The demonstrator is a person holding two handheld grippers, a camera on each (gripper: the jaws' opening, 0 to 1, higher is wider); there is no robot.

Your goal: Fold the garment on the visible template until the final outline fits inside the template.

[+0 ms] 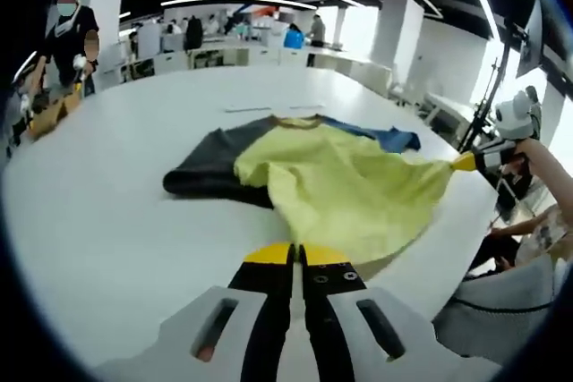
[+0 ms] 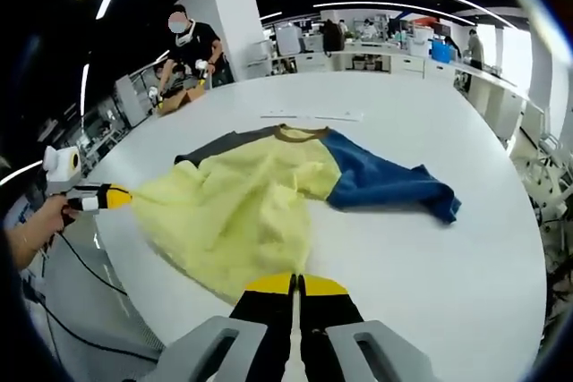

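Garment [image 1: 340,185]: yellow body, one grey sleeve [image 1: 210,163], one blue sleeve [image 2: 385,181], brown collar; lies spread on a large white table [image 1: 107,221], collar toward the far side, hem drawn toward the near edge. Left gripper [image 1: 295,257]: yellow-tipped black jaws closed together, pinching the yellow hem at the table's near edge; in the right gripper view it shows at the left [image 2: 121,196], held by a hand [image 2: 40,221], its tip clamped on a corner of the hem. Right gripper [image 2: 295,285]: jaws closed together on the hem; in the left gripper view it shows at the right [image 1: 466,163], tip gripping the other hem corner, the cloth pulled taut between the two. Thin pale strip [image 2: 313,116]: lies on the table beyond the collar. Person [image 2: 192,42]: stands at the table's far side.
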